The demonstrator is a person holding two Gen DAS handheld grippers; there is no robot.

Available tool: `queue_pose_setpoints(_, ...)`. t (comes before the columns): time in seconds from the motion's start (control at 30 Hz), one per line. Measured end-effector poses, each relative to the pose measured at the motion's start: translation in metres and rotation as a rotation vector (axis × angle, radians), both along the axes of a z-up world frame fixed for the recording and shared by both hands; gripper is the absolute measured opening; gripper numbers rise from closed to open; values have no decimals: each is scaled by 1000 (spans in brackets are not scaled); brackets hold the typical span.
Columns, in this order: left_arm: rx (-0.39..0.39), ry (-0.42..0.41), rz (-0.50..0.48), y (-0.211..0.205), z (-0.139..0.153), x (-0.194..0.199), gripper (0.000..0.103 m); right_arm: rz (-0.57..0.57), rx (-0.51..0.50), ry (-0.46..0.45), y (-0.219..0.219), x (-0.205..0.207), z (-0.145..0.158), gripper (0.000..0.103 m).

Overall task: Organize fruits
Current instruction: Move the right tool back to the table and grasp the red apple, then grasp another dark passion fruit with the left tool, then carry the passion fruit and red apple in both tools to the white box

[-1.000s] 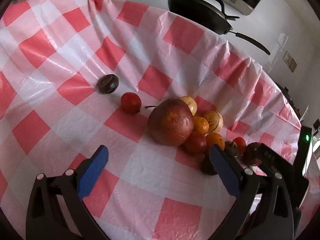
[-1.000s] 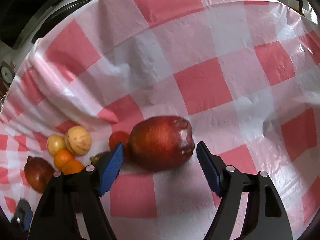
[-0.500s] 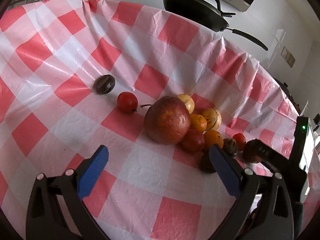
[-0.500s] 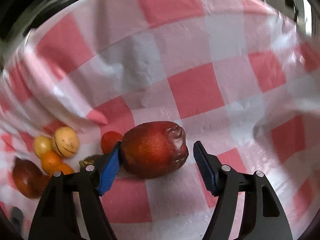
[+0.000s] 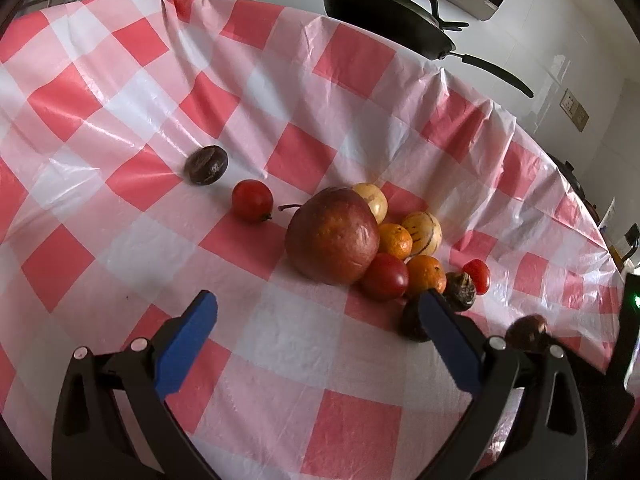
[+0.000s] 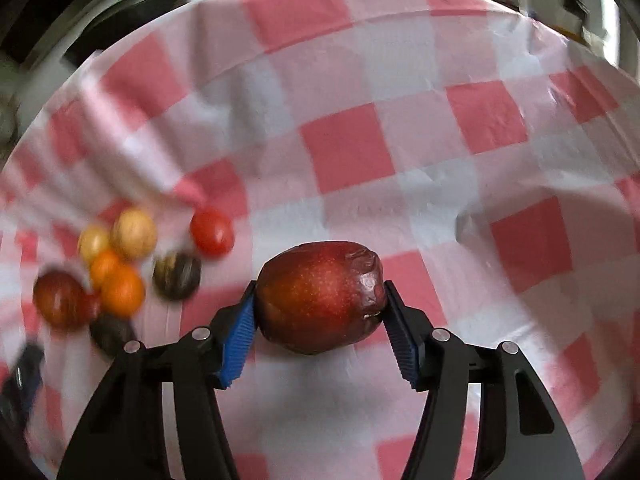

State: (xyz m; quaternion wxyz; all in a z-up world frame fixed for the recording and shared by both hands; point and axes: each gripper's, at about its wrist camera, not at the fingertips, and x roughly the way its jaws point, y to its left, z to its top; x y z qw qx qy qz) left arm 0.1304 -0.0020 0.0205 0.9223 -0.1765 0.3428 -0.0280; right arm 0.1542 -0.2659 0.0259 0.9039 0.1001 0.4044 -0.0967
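Between ribbed blue fingers [image 6: 240, 334] of the right gripper [image 6: 318, 330], a wrinkled, glossy red apple [image 6: 320, 296], gripped; left gripper [image 5: 320, 344] wide.

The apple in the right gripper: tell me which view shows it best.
Right wrist view: the apple sits centred, both blue pads pressed on its sides. The left wrist view shows only a dark sliver behind its own finger.

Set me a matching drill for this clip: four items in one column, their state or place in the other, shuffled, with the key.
Items
1. right tool
2. left tool
3. pan
4. dark round fruit

States
A. open, holding nothing
B. beyond the cloth's far edge
C. lying alone, away from the pile
D. jaws just closed onto the big red apple

Pairs: 1-D, 2-A, 3-B, 4-C
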Motion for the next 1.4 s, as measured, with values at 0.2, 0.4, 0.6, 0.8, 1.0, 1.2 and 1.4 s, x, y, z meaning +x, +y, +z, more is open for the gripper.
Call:
queue_pose_setpoints(0.2, 22, -1, -28, -6, 0, 0, 101, 29, -58, 1, 18, 6, -9, 63)
queue_pose_setpoints(0.4, 51, 4, -77, -16, 1, -3, 101, 23, 20, -21, 10, 5, -20, 60)
queue_pose_setpoints(0.6, 124, 32, -190, -50, 3, -9, 101, -57, 210, -74, -32, -6, -29, 60)
queue_pose_setpoints(0.8, 164, 114, -156, -77, -4, 18, 94, -93, 288, -100, -51, -10, -34, 60)
queue_pose_setpoints(1.0, 213, 173, -137, -106, -13, 48, 82, -96, 296, -105, -59, 4, -26, 60)
queue_pose_setpoints(1.2, 256, 158, -160, -113, -13, 42, 42, -88, 269, -106, -56, 4, -13, 60)
queue_pose_setpoints(1.4, 222, 97, -151, -96, -6, 12, 42, -81, 296, -120, -60, 1, -13, 60)
